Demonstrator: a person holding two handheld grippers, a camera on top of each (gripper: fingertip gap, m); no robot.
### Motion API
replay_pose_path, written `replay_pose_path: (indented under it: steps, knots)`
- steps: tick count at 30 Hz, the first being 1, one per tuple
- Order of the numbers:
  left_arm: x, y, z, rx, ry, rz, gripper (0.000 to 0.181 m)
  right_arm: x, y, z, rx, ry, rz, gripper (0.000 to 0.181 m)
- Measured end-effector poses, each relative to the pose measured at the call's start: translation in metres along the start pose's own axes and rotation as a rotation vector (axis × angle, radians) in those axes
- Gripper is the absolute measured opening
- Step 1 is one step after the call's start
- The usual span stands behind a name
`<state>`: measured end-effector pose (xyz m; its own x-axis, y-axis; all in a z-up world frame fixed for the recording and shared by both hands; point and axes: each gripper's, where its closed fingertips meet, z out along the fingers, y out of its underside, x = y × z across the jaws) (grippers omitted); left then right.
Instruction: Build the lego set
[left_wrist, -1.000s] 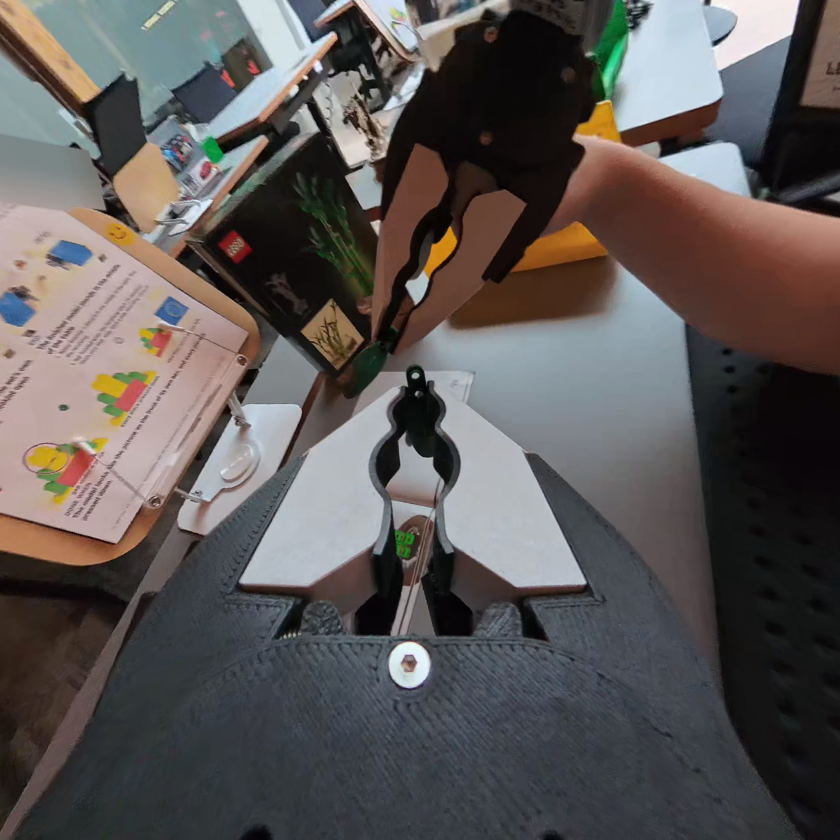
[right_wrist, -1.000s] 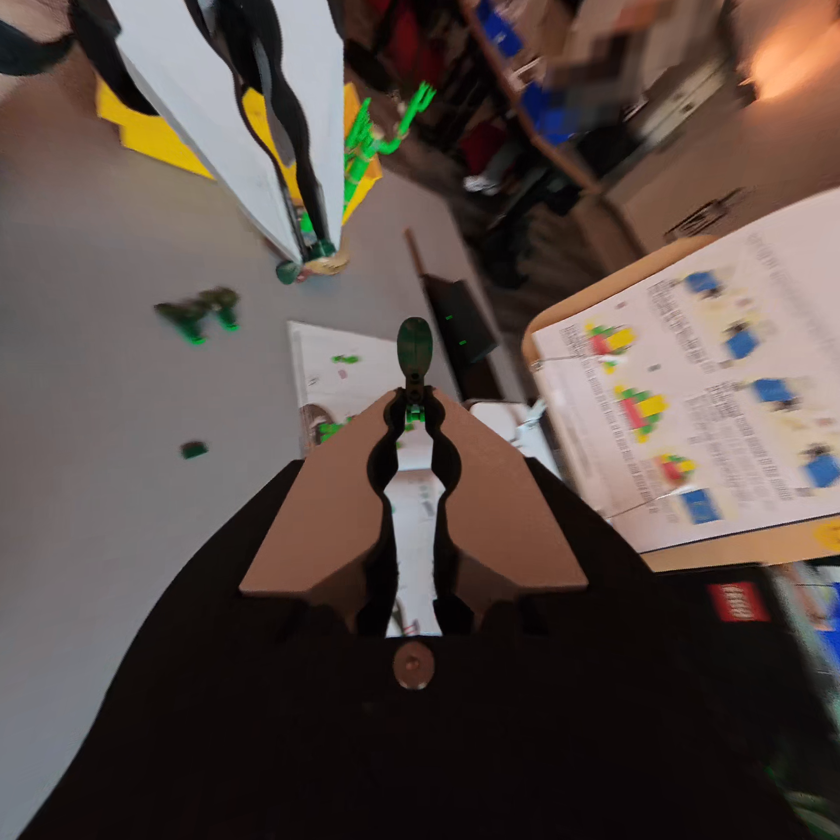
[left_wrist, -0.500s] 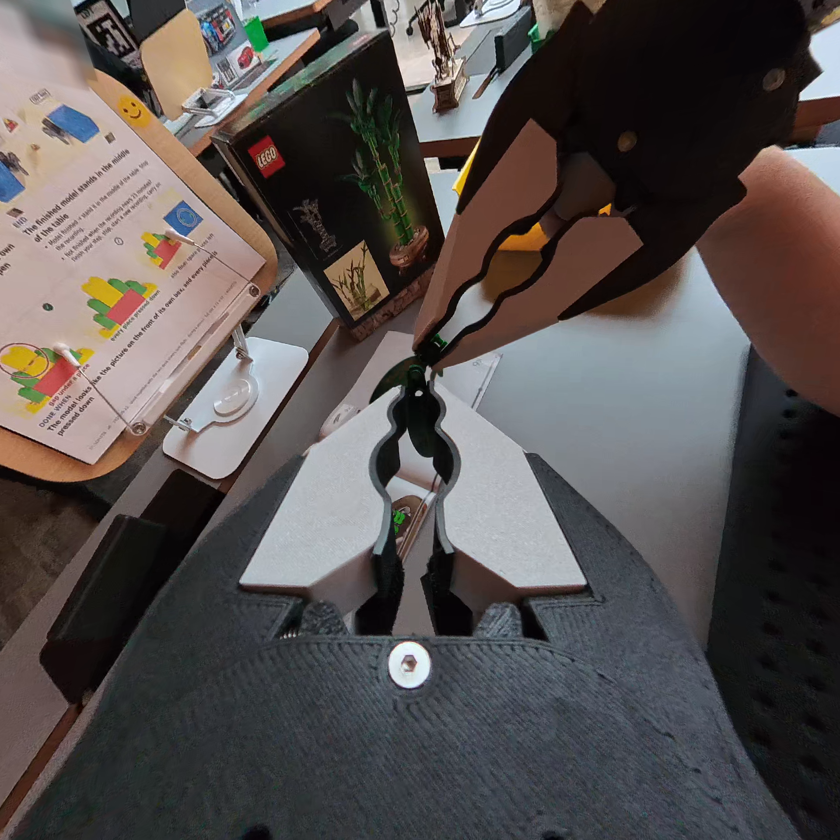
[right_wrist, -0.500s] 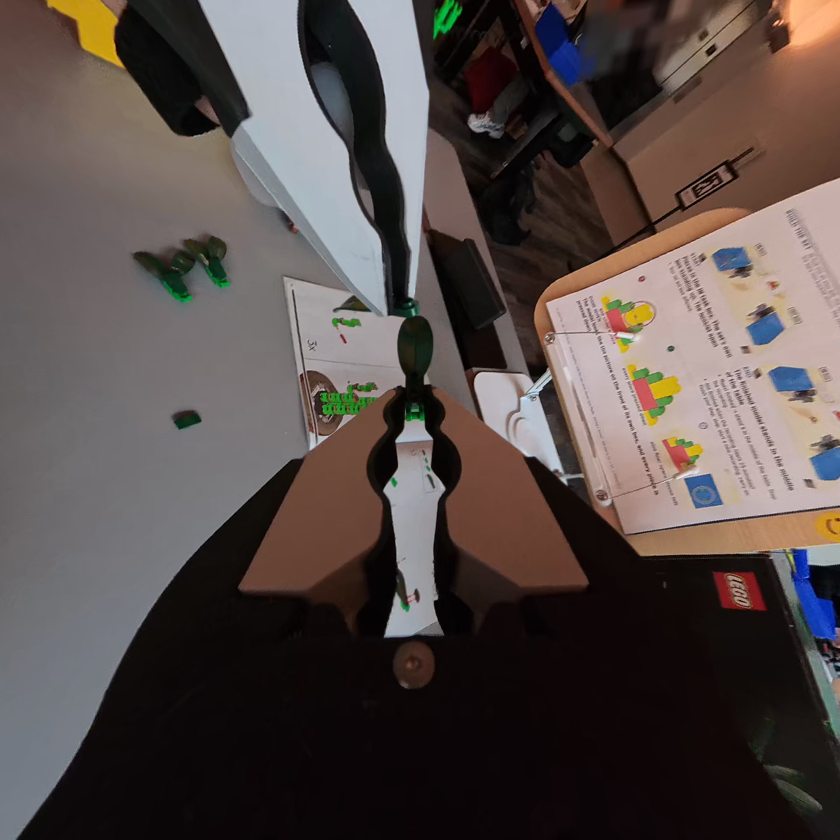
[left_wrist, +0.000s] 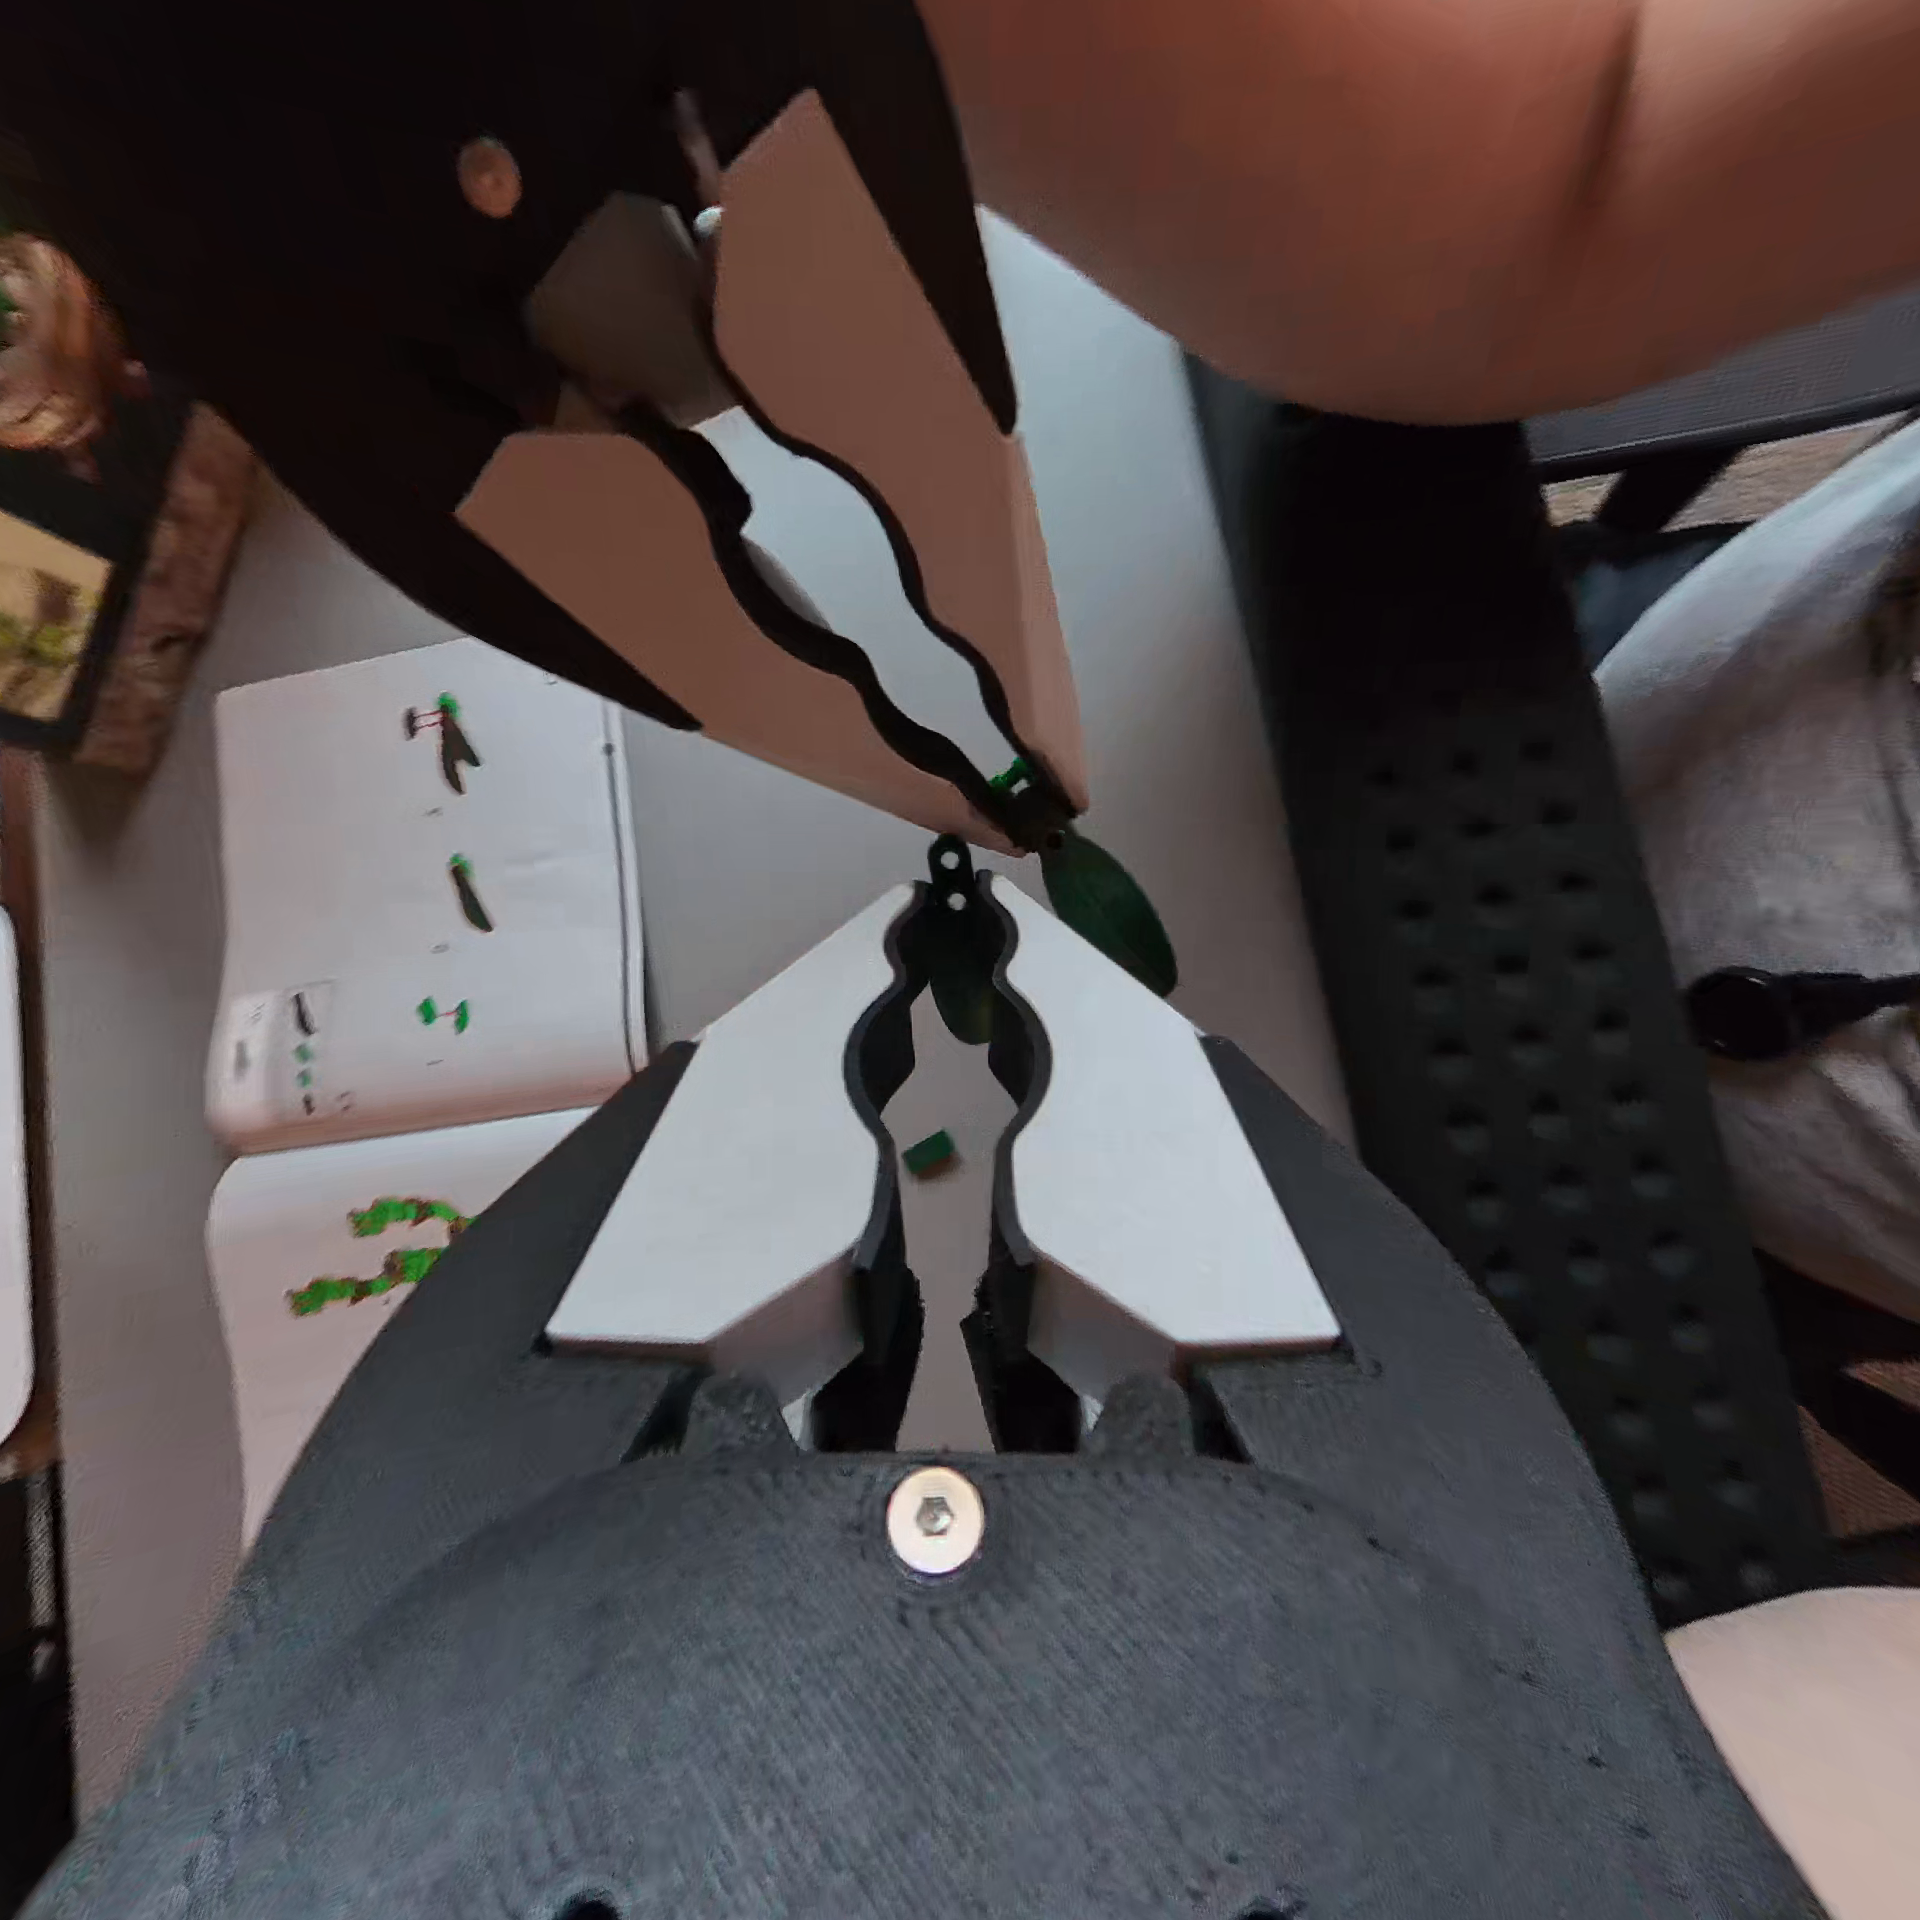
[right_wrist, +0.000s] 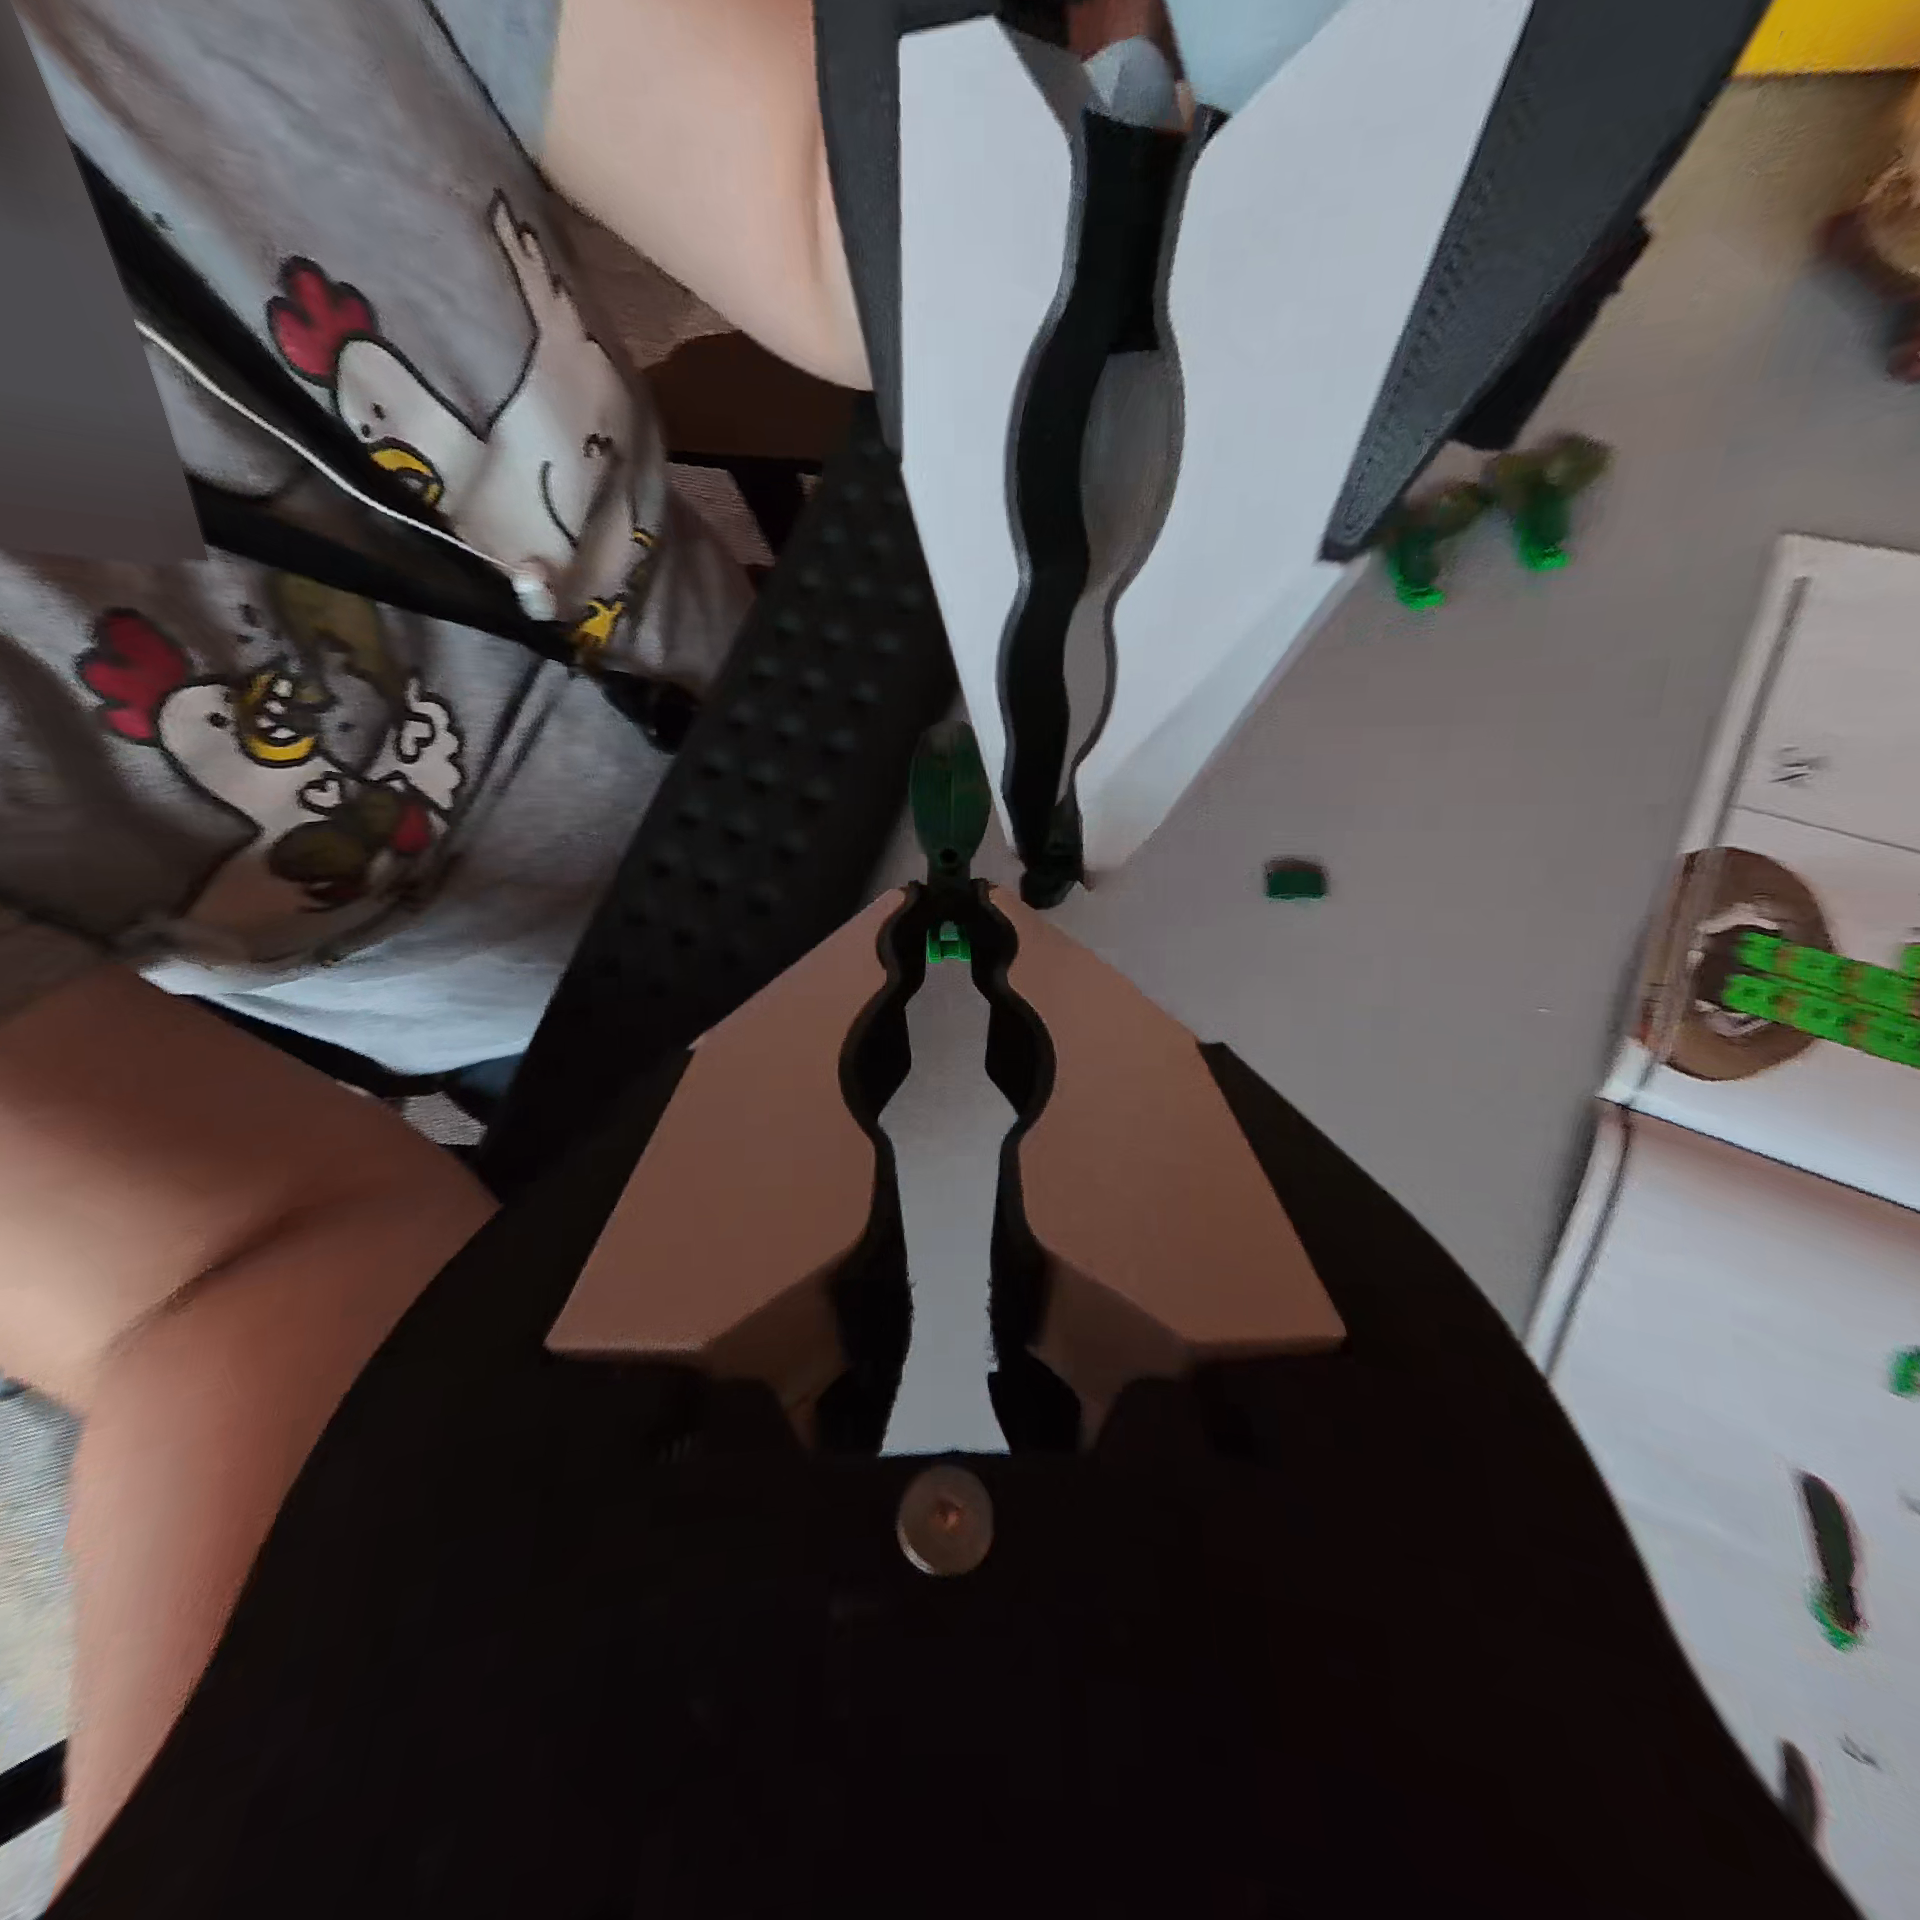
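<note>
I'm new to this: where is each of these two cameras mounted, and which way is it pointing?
Left wrist view: on the left gripper, looking down at the table and booklet; its fingers pinch a dark leaf piece; a forearm shows above.
Right wrist view: on the right gripper, facing the person's shirt and the table edge; its fingers pinch a leaf; an arm shows.
Shared: each view shows the other gripper tip to tip, the booklet, and a loose green brick.

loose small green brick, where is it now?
The small green brick lies on the grey table, seen in the left wrist view through the gap between the left tongs, right of the open instruction booklet.
</note>
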<state>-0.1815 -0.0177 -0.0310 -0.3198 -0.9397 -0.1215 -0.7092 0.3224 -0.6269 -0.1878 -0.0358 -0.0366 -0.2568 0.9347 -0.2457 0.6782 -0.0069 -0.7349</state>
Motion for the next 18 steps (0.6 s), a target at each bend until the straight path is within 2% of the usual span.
replay_pose_path:
  steps: [1, 8, 11, 18]
  knots:
    - [0.003, -0.001, 0.001, 0.014, 0.023, 0.005, 0.006, -0.003, 0.001, 0.0, 0.006, -0.034, 0.017, 0.006]
    - [0.025, -0.014, -0.003, 0.108, 0.152, 0.041, 0.006, -0.015, -0.005, 0.0, 0.105, -0.183, 0.009, 0.005]
    - [0.03, -0.01, -0.001, 0.085, 0.187, 0.04, 0.006, -0.016, -0.002, 0.005, 0.08, -0.212, 0.025, 0.005]
    - [0.052, 0.002, 0.001, 0.041, 0.372, -0.006, 0.005, -0.024, -0.002, 0.026, 0.0, -0.301, 0.023, 0.005]
